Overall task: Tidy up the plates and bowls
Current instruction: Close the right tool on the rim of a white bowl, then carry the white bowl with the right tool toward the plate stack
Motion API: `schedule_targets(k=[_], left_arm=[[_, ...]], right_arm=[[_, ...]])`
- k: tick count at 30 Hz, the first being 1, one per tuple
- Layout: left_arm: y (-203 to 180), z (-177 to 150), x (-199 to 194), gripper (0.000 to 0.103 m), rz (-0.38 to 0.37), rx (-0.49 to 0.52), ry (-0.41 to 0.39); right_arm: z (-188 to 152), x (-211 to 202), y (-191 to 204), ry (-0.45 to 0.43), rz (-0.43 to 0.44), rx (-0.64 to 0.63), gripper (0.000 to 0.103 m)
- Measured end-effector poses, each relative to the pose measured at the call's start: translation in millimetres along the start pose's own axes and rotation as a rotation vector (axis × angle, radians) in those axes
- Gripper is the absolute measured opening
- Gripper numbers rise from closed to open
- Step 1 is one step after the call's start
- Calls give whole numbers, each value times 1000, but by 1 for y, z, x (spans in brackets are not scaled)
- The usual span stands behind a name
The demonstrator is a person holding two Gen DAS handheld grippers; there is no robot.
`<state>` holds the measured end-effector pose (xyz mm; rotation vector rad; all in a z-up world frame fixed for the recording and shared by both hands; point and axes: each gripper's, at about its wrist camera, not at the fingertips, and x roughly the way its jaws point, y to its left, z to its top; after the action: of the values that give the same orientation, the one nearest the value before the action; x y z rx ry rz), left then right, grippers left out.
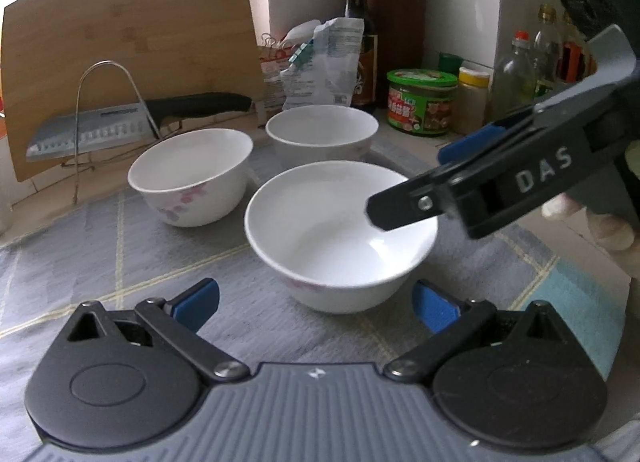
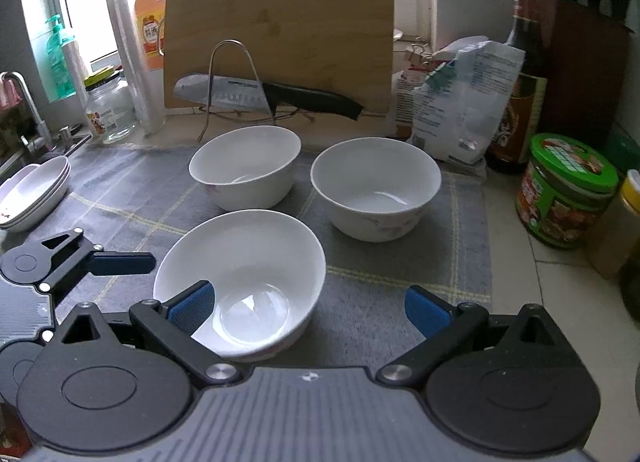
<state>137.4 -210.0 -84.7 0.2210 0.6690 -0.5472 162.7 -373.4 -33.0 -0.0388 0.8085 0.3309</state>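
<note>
Left wrist view: three white bowls on a grey checked mat (image 1: pixel 100 246), set in a triangle.
Near bowl (image 1: pixel 340 238): upright on the mat, just ahead of the left gripper (image 1: pixel 316 304), between its two blue pads but not touched by them.
Left gripper: jaws spread wide, holding nothing.
Right gripper (image 1: pixel 404 182): reaching in from the right; one black finger over the near bowl's right rim, the other finger behind it with a blue pad; gap between them, nothing grasped.
Left bowl (image 1: pixel 192 178): behind and left of the near bowl, pink flower print on its side, upright.
Far bowl (image 1: pixel 322 132): at the mat's back edge, close beside the left bowl.
Right wrist view: near bowl (image 2: pixel 240 282) low in frame; left blue pad (image 2: pixel 192 308) inside its rim, right pad out over bare mat (image 2: pixel 400 262), jaws released and wide.
Right gripper midpoint (image 2: pixel 308 310): just off the bowl's right wall.
Left gripper (image 2: pixel 120 262): at the left edge, one blue finger pointing toward the near bowl.
Plates (image 2: pixel 36 194): white stack at the mat's far left, well apart from the bowls.
Backdrop: cutting board (image 2: pixel 280 22) leaning on the wall, knife (image 2: pixel 264 96) on a wire rack before it.
</note>
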Motion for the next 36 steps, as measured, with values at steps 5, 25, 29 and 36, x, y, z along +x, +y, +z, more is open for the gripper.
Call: schedule_targets(k=[5,25,29,36], left_arm=[[-5,2,4,89,-27,-2,-14],[-3,5,5,84,-54,17,-18],[-2,6,4,84,-60,18,-13],[4,5,-10,84,-53,15,-18]], right_arm=[[6,9,1,13,40,-16,93],[21,26,4,42,100,-44,57],[21,25,7,46,92,-55,57],[25,18,22,38,104,-73,57]])
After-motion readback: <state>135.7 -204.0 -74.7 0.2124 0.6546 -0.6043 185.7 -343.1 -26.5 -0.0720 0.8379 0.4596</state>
